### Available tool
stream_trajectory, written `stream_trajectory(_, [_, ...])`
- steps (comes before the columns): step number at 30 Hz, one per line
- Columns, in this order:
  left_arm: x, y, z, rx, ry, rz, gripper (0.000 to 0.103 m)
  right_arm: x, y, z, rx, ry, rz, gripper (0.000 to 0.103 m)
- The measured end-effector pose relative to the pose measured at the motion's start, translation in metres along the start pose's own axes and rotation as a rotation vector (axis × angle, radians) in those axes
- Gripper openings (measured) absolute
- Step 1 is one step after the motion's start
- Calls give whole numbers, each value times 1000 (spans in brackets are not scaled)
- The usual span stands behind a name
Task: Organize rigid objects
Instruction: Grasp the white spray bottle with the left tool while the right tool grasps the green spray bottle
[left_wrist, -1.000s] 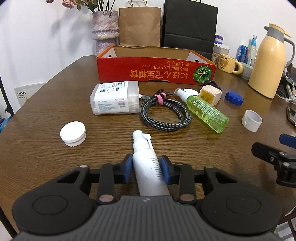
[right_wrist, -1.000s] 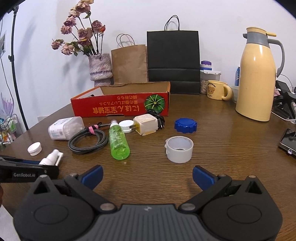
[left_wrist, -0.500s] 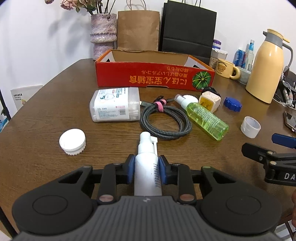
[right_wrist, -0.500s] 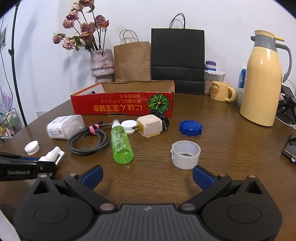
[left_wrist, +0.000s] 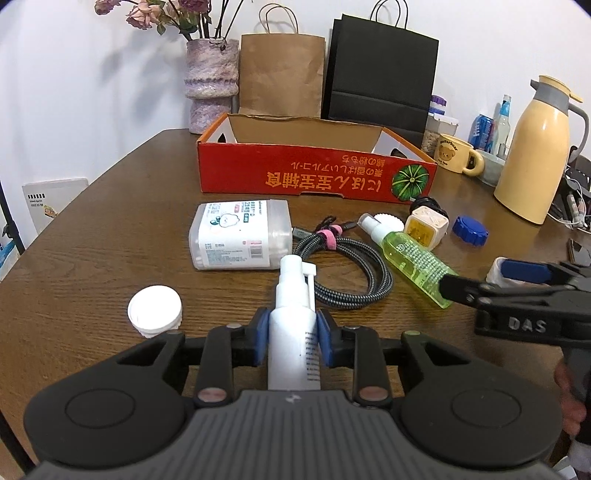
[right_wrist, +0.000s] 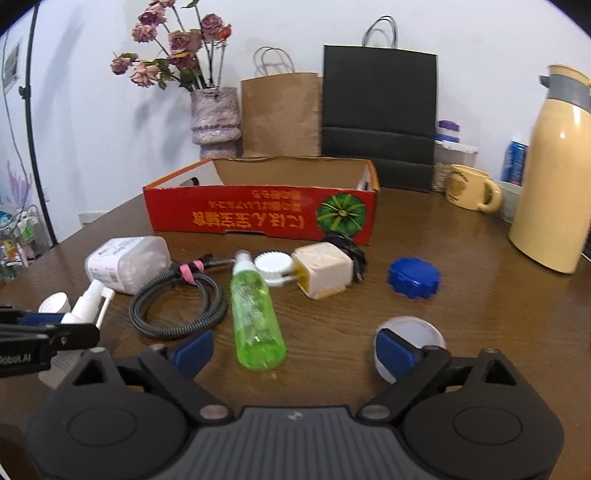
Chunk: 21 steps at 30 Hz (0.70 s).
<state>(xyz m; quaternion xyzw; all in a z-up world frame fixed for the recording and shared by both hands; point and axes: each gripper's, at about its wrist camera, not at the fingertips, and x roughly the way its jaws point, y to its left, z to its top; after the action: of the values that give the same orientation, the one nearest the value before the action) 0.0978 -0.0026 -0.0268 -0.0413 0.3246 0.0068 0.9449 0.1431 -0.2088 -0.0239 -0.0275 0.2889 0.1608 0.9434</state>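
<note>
The left gripper (left_wrist: 290, 341) is clamped on the white spray bottle (left_wrist: 293, 328), its 2 blue pads pressing the bottle's sides, nozzle pointing away toward the coiled cable (left_wrist: 347, 269). Whether the bottle's base touches the table (left_wrist: 92, 236) I cannot tell. Just left of it sits a white ribbed cap (left_wrist: 155, 311), and beyond lies the clear box of cotton swabs (left_wrist: 240, 234) on its side.

Over on the right, the right gripper (right_wrist: 293, 350) stands with its jaws apart; they have just been closing in a little, and the green spray bottle (right_wrist: 256, 312) lies flat with its lower end between them, pads not touching it. The right-hand pad sits in front of the white ring-shaped cap (right_wrist: 410, 334).

Further back: a cream plug adapter (right_wrist: 323, 271) beside a small white toothed cap (right_wrist: 273, 266), and a blue lid (right_wrist: 413, 277) on its own to the right. The red cardboard box (right_wrist: 258, 216) stands open behind them all, near the vase (right_wrist: 216, 120), 2 paper bags and the yellow thermos (right_wrist: 557, 177).
</note>
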Motion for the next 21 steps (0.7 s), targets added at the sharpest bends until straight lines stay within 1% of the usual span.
stream_trajectory(1, [0,1,0,-1,-2,-1,29,4,2,3,-8,-1,8,87])
stream_trajectory(3, [1,1,2,-2,-5,-3,28,13,6,9,-26,2,15,78])
stream_trajectory(4, [1,2,3,-2,-7,-5,28,18,8,11,-36,8,20,75])
stream_trajectory(6, [1,2,3,-4,-10,-9,29,28,11,16,-54,31,34,65])
stream_trajectory(7, [1,3,4,-5,-11,-10,29,34,13,18,-61,46,43,62])
stream_trajectory(9, [2,3,6,-7,-12,-11,28,44,15,19,-73,68,60,49])
stream_trajectory(10, [2,4,6,-7,-13,-13,29,49,15,20,-75,81,64,45])
stream_trajectory(11, [3,4,7,-7,-14,-14,29,53,16,20,-73,94,73,36])
stream_trajectory(12, [3,5,8,-8,-15,-16,29,56,16,19,-68,98,87,32])
stream_trajectory(21, [3,6,17,-10,-27,-29,29,47,13,16,-48,51,65,31])
